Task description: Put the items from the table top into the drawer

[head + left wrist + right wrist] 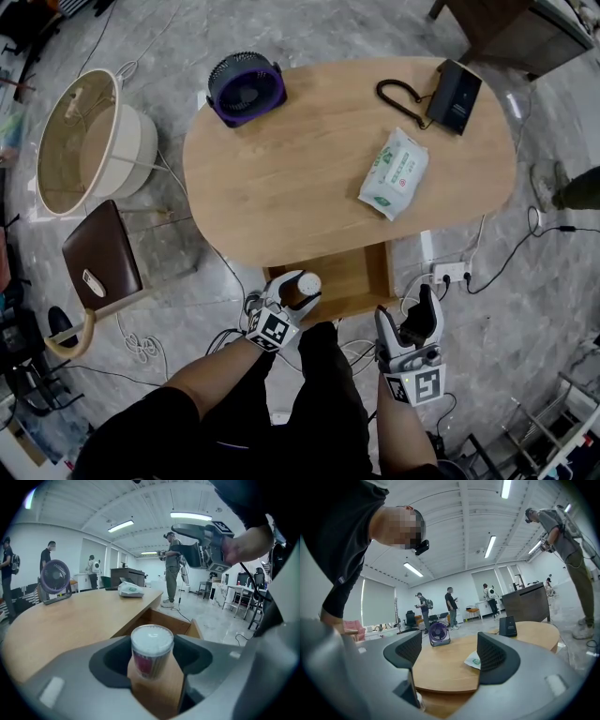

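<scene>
Presently, the person is carrying one item to the open drawer (361, 277), which is jutting out from the near edge of the oval table (281, 187) at lower centre of the head view. Jaws of the left gripper (298, 287) are clenching a small round tub (307, 282) with a white lid and a red label. In the left gripper view the tub (151, 651) is sitting upright between them, directly above the drawer's wooden floor. At lower right of the head view the right gripper (419, 319) is hanging off the table, near the drawer's corner. Its jaws are spread with nothing between them.

Three items are lying on the table top:
- a purple fan (246, 87) at upper left
- a black desk phone (455, 96) with a coiled cord at upper right
- a packet of wipes (394, 172) right of centre

The step in hand, as I judge it, is placing the tub in the drawer. The next move is calling for lowering it until it meets the drawer floor and only then parting the jaws. A tall narrow tub is likely to topple if let go early.
</scene>
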Action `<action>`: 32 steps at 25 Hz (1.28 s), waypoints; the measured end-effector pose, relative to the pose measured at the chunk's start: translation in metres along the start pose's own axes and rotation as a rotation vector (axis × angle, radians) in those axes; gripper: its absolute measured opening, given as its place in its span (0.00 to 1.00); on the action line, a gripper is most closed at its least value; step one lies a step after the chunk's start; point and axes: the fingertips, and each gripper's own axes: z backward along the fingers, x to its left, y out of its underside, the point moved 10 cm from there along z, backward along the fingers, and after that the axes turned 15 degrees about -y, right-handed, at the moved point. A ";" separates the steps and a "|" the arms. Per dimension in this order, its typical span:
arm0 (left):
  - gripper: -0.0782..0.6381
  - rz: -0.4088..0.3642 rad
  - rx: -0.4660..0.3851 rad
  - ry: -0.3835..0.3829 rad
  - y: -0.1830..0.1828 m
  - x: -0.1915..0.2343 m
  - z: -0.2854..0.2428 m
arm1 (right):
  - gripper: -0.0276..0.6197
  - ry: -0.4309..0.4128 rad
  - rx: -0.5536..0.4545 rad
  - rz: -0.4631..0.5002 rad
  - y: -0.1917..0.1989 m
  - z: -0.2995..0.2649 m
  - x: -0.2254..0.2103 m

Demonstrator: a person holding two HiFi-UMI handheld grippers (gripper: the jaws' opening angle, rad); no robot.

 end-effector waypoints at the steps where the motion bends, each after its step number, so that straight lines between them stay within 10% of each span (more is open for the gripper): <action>1: 0.51 -0.010 0.010 0.002 0.002 0.000 -0.003 | 0.63 -0.001 -0.001 -0.005 0.001 0.001 -0.001; 21: 0.51 -0.154 0.136 -0.045 0.012 -0.013 -0.053 | 0.63 0.000 -0.033 -0.054 0.016 0.019 -0.017; 32: 0.51 -0.015 0.204 -0.136 0.012 -0.016 -0.051 | 0.63 0.011 -0.023 -0.072 0.029 0.030 -0.015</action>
